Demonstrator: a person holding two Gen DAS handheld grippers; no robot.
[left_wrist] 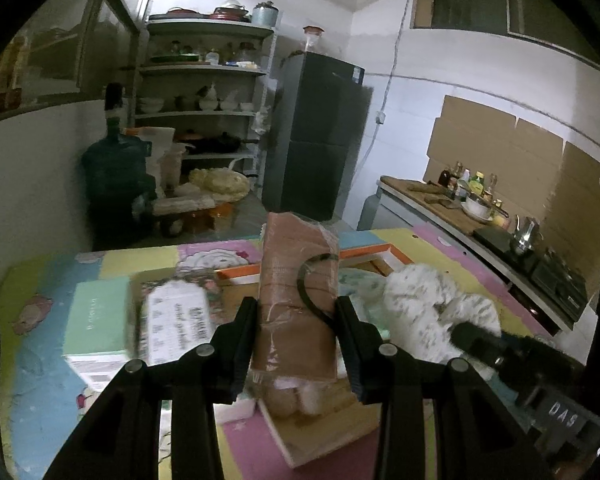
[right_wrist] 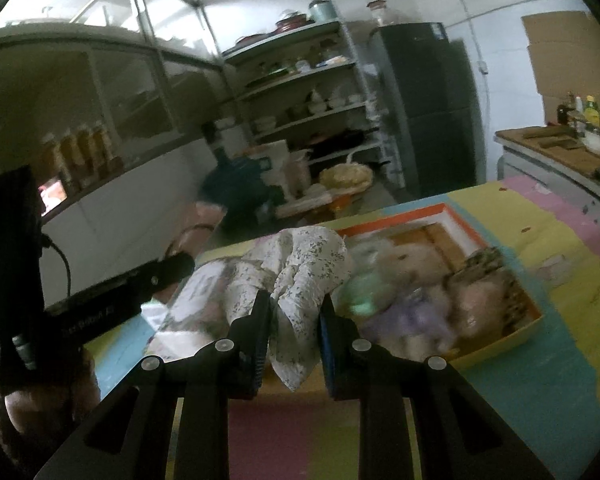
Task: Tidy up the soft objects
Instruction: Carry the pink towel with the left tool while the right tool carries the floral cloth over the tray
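Observation:
My left gripper [left_wrist: 296, 316] is shut on a brown plastic-wrapped soft pack [left_wrist: 296, 280] with a black cord loop, held upright above the orange-rimmed cardboard box [left_wrist: 320, 432]. My right gripper [right_wrist: 294, 312] is shut on a white floral cloth [right_wrist: 300, 276], lifted above the table. The same box [right_wrist: 496, 344] lies to its right, holding plush toys [right_wrist: 412, 264] and other soft items. In the left wrist view the white cloth [left_wrist: 428, 304] and the right gripper's body [left_wrist: 500, 348] show at the right. The left gripper's body [right_wrist: 112, 300] shows at the left of the right wrist view.
A pale green box [left_wrist: 96, 320] and a printed packet [left_wrist: 180, 316] lie on the colourful foam mat [left_wrist: 40, 360]. Behind stand shelves with dishes [left_wrist: 204, 92], a dark fridge [left_wrist: 320, 136], a water jug [left_wrist: 112, 172] and a counter with bottles [left_wrist: 468, 192].

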